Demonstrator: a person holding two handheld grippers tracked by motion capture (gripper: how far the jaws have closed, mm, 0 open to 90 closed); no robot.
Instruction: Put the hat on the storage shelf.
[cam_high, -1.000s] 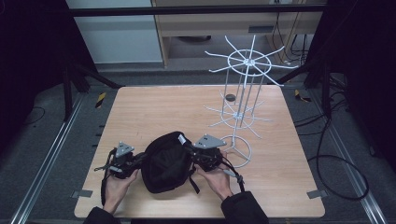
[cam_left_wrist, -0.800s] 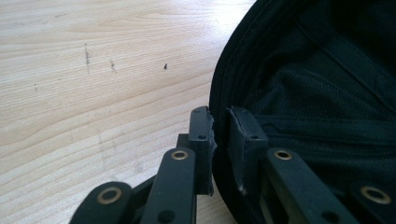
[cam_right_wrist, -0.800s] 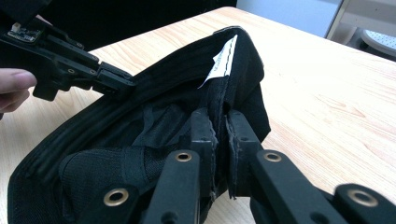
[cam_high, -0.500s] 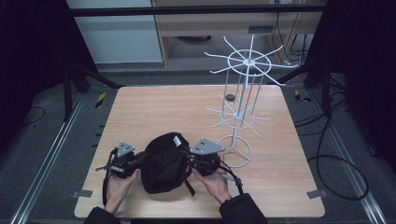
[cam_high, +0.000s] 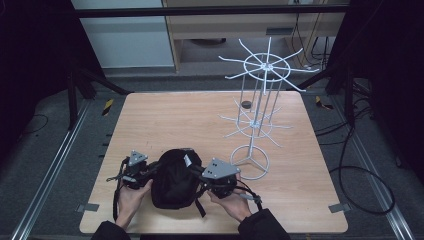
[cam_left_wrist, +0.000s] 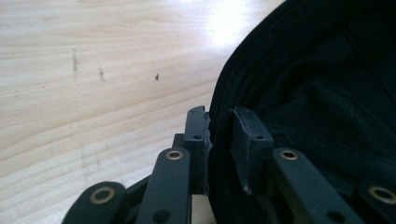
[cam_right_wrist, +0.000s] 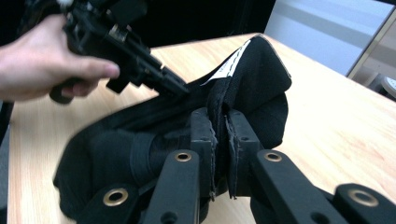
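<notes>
High view: a black cap lies near the front edge of the wooden table, left of centre, held between two grippers. The right gripper has its jaws narrow, clamped on a fold of the cap's rim, where a white label shows at the upper edge. The left gripper straddles the opposite rim; its jaws have just been opening, and a slight gap shows beside the fabric between them, so the grip looks loosened. Seen from above, the left gripper sits at the cap's left side and the right gripper at its right, each with a hand behind it. Just right of the right gripper stands the round base of a white wire rack, close by. The table's far half and left side lie bare, apart from a small dark disc near the rack.
</notes>
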